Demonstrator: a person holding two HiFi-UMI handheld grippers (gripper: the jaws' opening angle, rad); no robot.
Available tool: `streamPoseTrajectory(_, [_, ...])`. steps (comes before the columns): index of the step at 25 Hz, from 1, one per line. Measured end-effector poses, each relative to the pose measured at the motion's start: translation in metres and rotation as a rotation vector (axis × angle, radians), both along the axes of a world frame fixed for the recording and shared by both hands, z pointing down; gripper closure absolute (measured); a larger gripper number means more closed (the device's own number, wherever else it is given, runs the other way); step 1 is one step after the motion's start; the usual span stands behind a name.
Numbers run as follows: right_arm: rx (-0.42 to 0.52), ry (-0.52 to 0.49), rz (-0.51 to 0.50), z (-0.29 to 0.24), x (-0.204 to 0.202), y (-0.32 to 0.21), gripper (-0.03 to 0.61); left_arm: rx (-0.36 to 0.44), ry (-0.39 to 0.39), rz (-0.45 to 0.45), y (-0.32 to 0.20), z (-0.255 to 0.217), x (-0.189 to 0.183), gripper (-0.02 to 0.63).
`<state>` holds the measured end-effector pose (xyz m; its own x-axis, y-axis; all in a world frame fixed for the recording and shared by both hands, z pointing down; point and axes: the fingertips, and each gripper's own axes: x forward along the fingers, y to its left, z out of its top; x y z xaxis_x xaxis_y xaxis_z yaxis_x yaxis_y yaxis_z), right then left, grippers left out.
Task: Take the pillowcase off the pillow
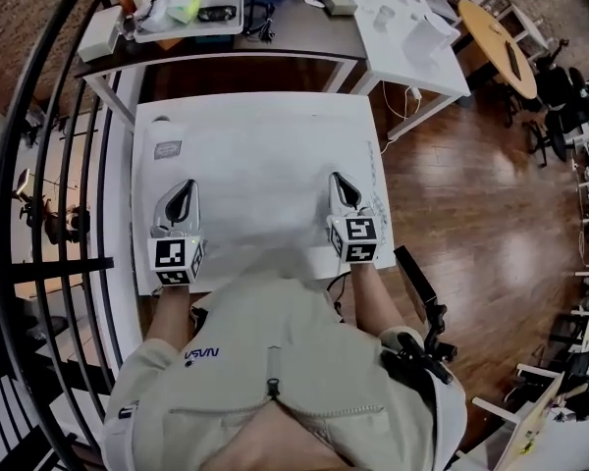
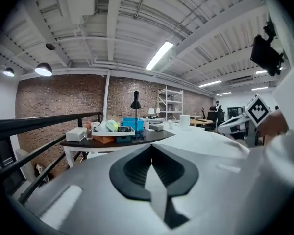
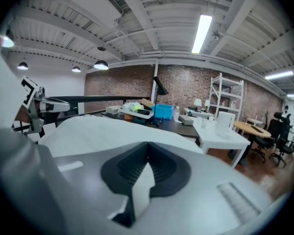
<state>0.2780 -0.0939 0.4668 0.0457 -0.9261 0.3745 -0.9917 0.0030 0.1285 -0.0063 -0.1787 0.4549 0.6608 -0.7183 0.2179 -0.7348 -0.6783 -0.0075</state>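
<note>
Fabric fills most of what I see: the white pillowcase (image 1: 265, 165) lies flat and nearly unwrinkled on the surface right in front of me, just this side of a dark desk (image 1: 275, 32). Toward the left of its near edge, my left gripper (image 1: 186, 188) is clamped on the cloth. The left gripper view shows the jaws drawn together, with a thin white fold pinched between the black ribbed pads (image 2: 134, 170). Toward the right of that same edge, my right gripper (image 1: 339, 179) has the same hold, and its own view shows a slightly wider strip of white cloth standing up between the closed jaws. Only the head view takes in the whole rectangle, with a small grey label (image 1: 167, 150) near the far left corner and a fine seam line (image 1: 376, 189) down the right side. The gripper views show the pillowcase as a low white swell beyond the jaws. Each of them also catches the other gripper at its edge.
</note>
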Motion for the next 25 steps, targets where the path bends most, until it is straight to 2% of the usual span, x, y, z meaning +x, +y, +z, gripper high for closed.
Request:
streamPoseTrajectory(7, [0.043,-0.098,0.103,-0.016,-0.037,0.029,0.574,-0.017,0.048,0.118,0.045,0.005,0.012,0.607])
streamPoseTrajectory(12, [0.086,-0.057,0.118,-0.031,-0.045,0.054,0.574,0.000,0.036,0.169,0.062,0.001,0.012,0.607])
streamPoseTrajectory(15, [0.110,-0.056,0.126,-0.033,-0.038,0.070,0.575,0.041,0.029,0.142,0.068,-0.009,0.008,0.607])
streamPoseTrajectory(19, [0.157,-0.088,0.102,-0.037,-0.032,0.092,0.575,0.051,0.036,0.063,0.092,-0.014,0.004,0.607])
streamPoseTrajectory(25, [0.193,-0.130,0.017,-0.031,-0.021,0.135,0.575,0.050,0.063,-0.015,0.157,-0.011,0.036,0.607])
